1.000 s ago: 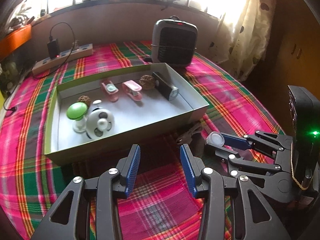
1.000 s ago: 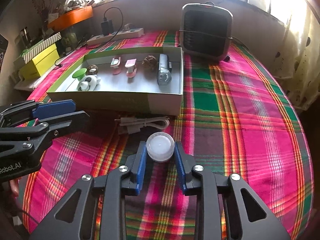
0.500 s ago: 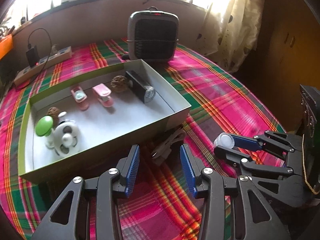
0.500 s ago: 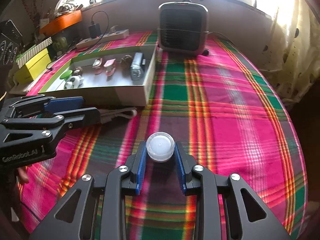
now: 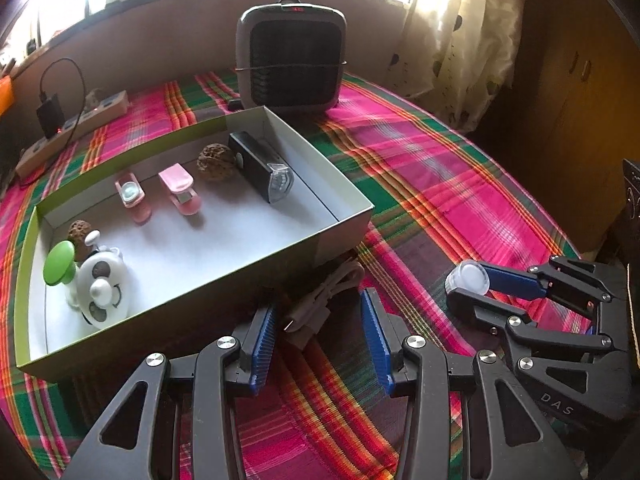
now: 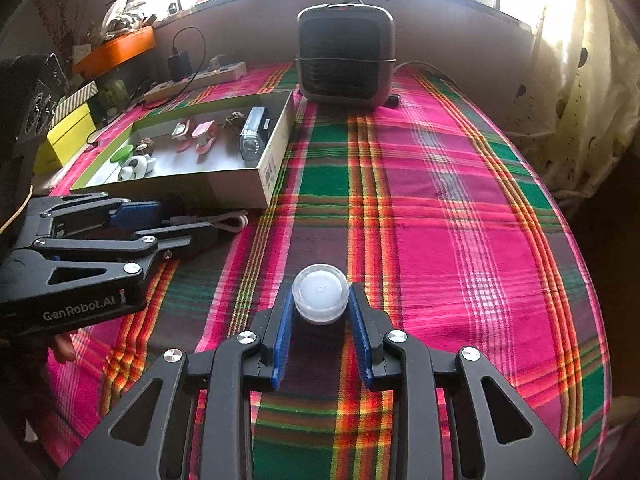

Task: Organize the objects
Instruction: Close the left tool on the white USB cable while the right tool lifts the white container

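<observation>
Your right gripper (image 6: 321,308) clamps the white cap (image 6: 320,298), ready for the box (image 5: 340,226); your left gripper (image 5: 316,330), jaws spread, frames the cable (image 5: 320,304) beside that box.

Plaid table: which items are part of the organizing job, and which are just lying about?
In the job: white cap held in right gripper; coiled cable before open left gripper; box.

Lying about: heater; power strip; curtain.

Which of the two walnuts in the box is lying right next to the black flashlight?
The larger walnut at the box's far side, touching the black flashlight; the smaller walnut sits at the left end behind the green-capped toy.
</observation>
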Action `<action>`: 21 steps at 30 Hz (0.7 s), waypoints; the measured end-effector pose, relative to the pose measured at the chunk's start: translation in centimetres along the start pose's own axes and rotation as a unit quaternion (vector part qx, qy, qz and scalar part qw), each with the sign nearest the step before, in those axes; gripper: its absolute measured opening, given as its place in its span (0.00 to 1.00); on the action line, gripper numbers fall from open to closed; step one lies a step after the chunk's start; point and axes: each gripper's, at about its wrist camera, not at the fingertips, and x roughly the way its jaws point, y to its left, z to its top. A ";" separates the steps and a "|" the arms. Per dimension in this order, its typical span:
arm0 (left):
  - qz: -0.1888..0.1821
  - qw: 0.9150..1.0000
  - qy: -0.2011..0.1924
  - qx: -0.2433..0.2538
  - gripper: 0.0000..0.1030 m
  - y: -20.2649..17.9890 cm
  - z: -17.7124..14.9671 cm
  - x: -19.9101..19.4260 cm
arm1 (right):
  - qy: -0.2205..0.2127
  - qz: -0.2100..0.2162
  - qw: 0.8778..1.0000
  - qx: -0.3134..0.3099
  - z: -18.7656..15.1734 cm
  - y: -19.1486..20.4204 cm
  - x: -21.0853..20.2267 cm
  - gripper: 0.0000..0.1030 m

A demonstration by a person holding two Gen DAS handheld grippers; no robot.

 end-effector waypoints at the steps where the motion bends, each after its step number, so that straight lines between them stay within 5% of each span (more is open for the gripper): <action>1: -0.002 1.000 0.000 0.000 0.39 -0.1 -0.1 0.0 | 0.000 0.000 1.000 0.000 0.0 0.0 0.0 0.28; 16: -0.008 1.000 0.003 0.016 0.38 -1.2 -0.2 0.3 | -0.001 0.006 1.000 0.003 0.0 -0.2 0.0 0.28; 21: 0.008 1.000 0.000 0.017 0.30 -1.3 -0.2 0.4 | -0.001 0.007 1.000 0.003 0.0 -0.2 0.0 0.28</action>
